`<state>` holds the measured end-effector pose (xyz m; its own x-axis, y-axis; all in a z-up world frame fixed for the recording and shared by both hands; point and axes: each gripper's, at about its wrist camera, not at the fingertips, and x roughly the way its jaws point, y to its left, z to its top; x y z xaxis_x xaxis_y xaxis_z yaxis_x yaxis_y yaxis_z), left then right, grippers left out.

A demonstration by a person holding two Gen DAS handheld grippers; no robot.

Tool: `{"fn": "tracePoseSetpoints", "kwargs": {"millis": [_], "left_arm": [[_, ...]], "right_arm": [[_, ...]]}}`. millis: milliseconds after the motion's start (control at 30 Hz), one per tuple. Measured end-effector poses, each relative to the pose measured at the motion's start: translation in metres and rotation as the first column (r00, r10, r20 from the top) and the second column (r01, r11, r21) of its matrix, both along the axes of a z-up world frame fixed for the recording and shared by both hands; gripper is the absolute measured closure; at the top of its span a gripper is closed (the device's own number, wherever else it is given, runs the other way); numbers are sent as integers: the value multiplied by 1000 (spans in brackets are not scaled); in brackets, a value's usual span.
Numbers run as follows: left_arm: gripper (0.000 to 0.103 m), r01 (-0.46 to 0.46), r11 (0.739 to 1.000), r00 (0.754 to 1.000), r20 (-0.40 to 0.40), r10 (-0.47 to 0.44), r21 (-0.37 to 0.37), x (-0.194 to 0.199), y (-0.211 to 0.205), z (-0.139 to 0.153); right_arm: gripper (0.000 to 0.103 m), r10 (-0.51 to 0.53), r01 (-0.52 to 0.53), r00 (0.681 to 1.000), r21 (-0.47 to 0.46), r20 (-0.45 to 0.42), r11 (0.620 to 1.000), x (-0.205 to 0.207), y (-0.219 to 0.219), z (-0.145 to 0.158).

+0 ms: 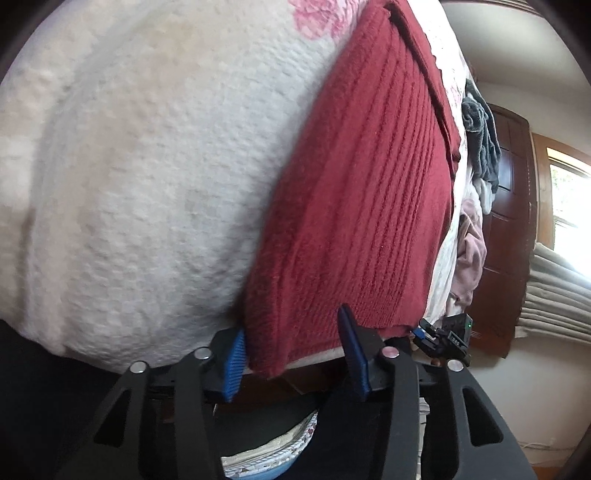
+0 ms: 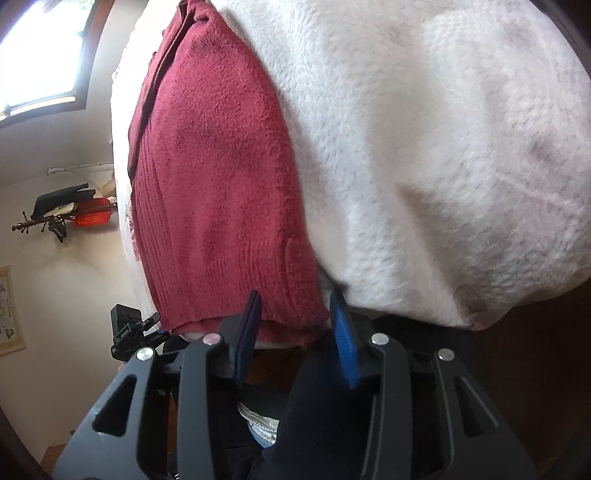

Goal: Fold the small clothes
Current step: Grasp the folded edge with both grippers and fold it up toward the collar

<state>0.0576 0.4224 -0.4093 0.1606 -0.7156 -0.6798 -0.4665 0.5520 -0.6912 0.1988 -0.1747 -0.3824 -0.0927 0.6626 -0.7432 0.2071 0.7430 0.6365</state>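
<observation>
Both grippers, left gripper (image 1: 295, 354) and right gripper (image 2: 295, 339), sit wide apart at the near corners of the red towel (image 1: 362, 206). Each should pinch its corner together, evenly.

Bed: white fleecy blanket (image 1: 140, 192) covers it.
Near edge: dark red ribbed garment (image 1: 369, 206) lies flat.
Far edge: heap of grey and pink clothes (image 1: 480, 147).

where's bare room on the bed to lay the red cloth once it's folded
In the left wrist view the white blanket lies bare left of the red cloth, up to the pink flower print. In the right wrist view it is bare to the cloth's right. A clothes pile crowds the far edge.
</observation>
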Motion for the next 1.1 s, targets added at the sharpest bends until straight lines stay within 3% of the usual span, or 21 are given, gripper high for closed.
{"fn": "tracePoseSetpoints", "kwargs": {"millis": [100, 133, 167, 200, 233, 267, 300, 333, 700, 933, 1100], "left_arm": [[60, -7, 1000, 1000, -6, 7, -1, 2, -2, 0], [67, -8, 1000, 1000, -6, 8, -3, 2, -3, 0], [85, -4, 1000, 1000, -6, 4, -11, 1, -3, 0], [92, 1, 1000, 1000, -5, -1, -12, 1, -4, 1], [93, 4, 1000, 1000, -1, -4, -3, 0, -4, 2], [96, -1, 1000, 1000, 3, 1, -7, -1, -3, 2], [97, -12, 1000, 1000, 8, 12, -14, -2, -3, 4], [97, -22, 1000, 1000, 16, 23, -19, -3, -2, 6], [97, -108, 988, 971, 204, 128, -107, -3, 7, 78], [97, -114, 983, 944, 293, 152, -144, 21, 9, 120], [97, -120, 979, 932, 322, 169, -164, 44, 14, 135]], "right_arm": [[62, -3, 3, 1000, -1, -8, 1000, -1, 6, -3], [61, -6, 6, 1000, 6, -9, 1000, -1, 6, -4], [62, -8, 8, 1000, 12, -11, 1000, -2, 6, -4], [65, -9, 9, 1000, 19, -13, 1000, -2, 5, -5], [79, -9, 9, 1000, 27, -12, 1000, -3, 5, -5], [85, -8, 9, 1000, 30, -8, 1000, -3, 6, -4], [96, -15, 15, 1000, 40, 6, 999, -3, 6, -1], [97, -22, 22, 1000, 52, 14, 998, -3, 5, 1], [98, -42, 16, 987, 163, 156, 986, 7, 10, 64], [98, -82, 33, 973, 222, 215, 975, 30, 10, 99], [98, -99, 37, 964, 245, 246, 969, 54, 11, 117]]}}
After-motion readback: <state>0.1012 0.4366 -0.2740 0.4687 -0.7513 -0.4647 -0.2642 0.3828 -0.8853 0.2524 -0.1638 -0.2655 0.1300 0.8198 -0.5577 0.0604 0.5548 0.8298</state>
